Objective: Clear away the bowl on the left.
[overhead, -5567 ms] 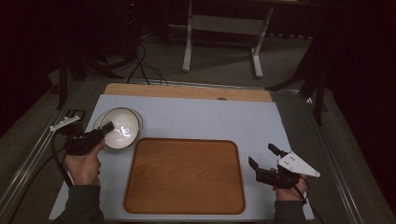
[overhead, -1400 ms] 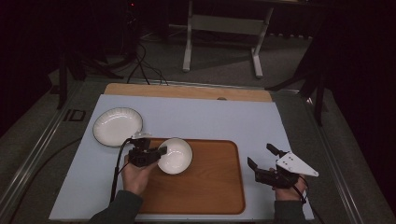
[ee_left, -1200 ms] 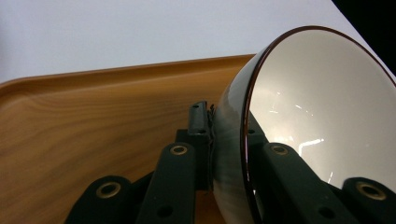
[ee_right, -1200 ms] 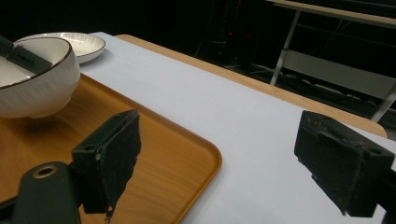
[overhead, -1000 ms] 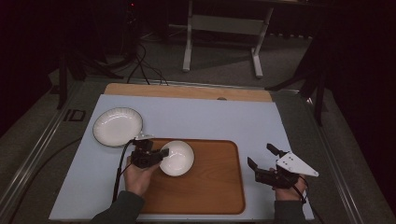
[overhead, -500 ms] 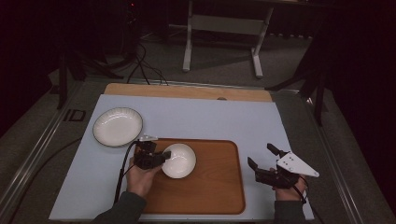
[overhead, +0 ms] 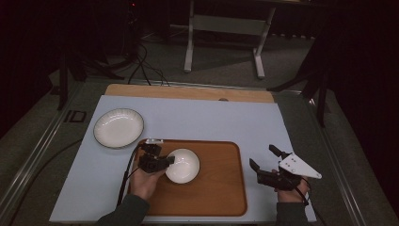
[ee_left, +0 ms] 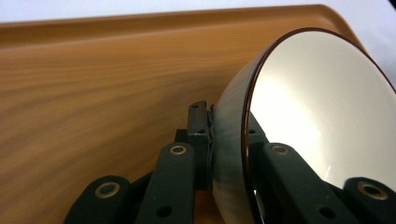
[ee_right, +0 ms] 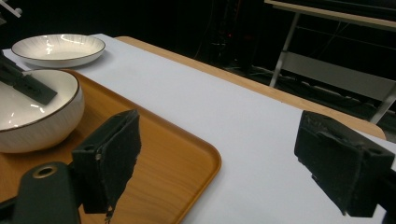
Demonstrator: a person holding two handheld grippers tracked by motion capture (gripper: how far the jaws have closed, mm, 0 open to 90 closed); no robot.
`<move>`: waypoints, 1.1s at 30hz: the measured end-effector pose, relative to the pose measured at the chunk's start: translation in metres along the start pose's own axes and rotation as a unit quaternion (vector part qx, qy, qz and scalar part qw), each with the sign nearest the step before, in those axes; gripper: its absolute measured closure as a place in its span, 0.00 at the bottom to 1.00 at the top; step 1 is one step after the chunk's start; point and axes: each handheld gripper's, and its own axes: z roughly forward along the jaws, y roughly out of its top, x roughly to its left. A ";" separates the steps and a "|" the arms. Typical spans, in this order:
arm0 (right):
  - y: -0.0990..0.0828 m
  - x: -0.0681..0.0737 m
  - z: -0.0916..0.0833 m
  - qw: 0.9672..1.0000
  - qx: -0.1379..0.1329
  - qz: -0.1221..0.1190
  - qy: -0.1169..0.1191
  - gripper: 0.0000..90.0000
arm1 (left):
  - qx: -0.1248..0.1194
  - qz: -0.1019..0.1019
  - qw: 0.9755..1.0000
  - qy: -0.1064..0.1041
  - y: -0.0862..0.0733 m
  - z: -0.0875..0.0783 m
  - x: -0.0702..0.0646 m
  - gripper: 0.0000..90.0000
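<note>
A white bowl (overhead: 182, 165) with a dark rim is over the left half of the wooden tray (overhead: 221, 188), upright and at or just above its surface. My left gripper (overhead: 167, 160) is shut on the bowl's left rim. In the left gripper view the rim of the bowl (ee_left: 317, 121) is pinched between the jaws of the left gripper (ee_left: 229, 135), with the tray (ee_left: 93, 93) behind. My right gripper (overhead: 262, 156) hovers open beside the tray's right edge. In the right gripper view the right gripper (ee_right: 219, 140) stands wide open, and the bowl (ee_right: 32, 112) shows at far left.
A white ribbed plate (overhead: 118, 127) lies on the pale mat (overhead: 211, 117) left of the tray's far corner; the plate (ee_right: 58, 48) also shows behind the bowl. A wooden strip (overhead: 188, 92) edges the table's far side. A stand (overhead: 223, 28) is beyond.
The left gripper lifted the bowl off the plate at the left and carried it right onto the tray, edging further right over the last second. The right gripper stayed put.
</note>
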 end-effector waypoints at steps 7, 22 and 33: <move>0.000 0.000 0.000 1.000 0.000 0.000 -0.001 0.16 | 0.000 -0.007 1.000 -0.006 -0.001 0.002 0.001 0.90; 0.000 0.001 0.001 1.000 0.002 -0.002 -0.001 0.16 | 0.012 0.001 1.000 -0.008 -0.001 0.008 0.001 0.84; 0.000 0.000 0.000 1.000 0.000 -0.001 -0.002 0.16 | 0.002 0.023 1.000 -0.004 0.003 -0.001 -0.007 0.66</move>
